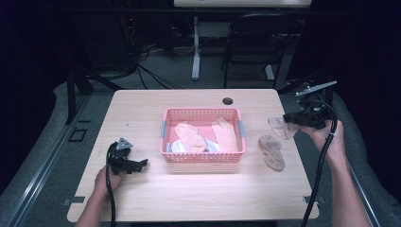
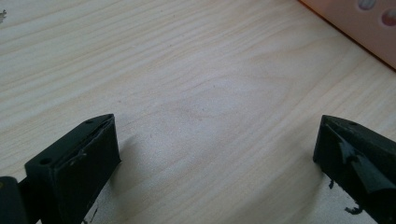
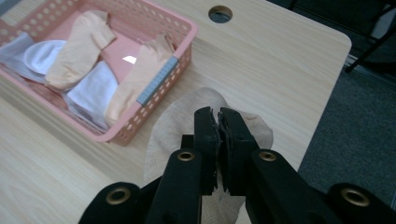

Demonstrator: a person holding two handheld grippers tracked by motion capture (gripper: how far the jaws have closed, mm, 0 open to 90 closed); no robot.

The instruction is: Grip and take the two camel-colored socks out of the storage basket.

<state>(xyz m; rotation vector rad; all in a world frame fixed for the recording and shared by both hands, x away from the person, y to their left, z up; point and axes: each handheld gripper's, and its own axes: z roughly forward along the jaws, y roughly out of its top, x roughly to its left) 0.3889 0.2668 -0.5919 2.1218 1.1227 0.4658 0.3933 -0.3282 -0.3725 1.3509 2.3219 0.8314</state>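
Pale wood-grain table [image 1: 198, 189] first, w/ the pink perforated plastic basket [image 1: 202, 112] at its middle, several peach and white socks inside. Beside its right wall lies one tan sock flat on the wood [image 1: 273, 151]. Right gripper [image 3: 218, 122] has jaws clamped tight on a second tan sock [image 3: 175, 123], hanging just above the table's right edge, near that flat one. Best bet imo: lower it beside its mate, toes aligned, before letting go. Left gripper [image 2: 217, 154] rests low over bare wood, jaws wide apart, nothing btwn them.
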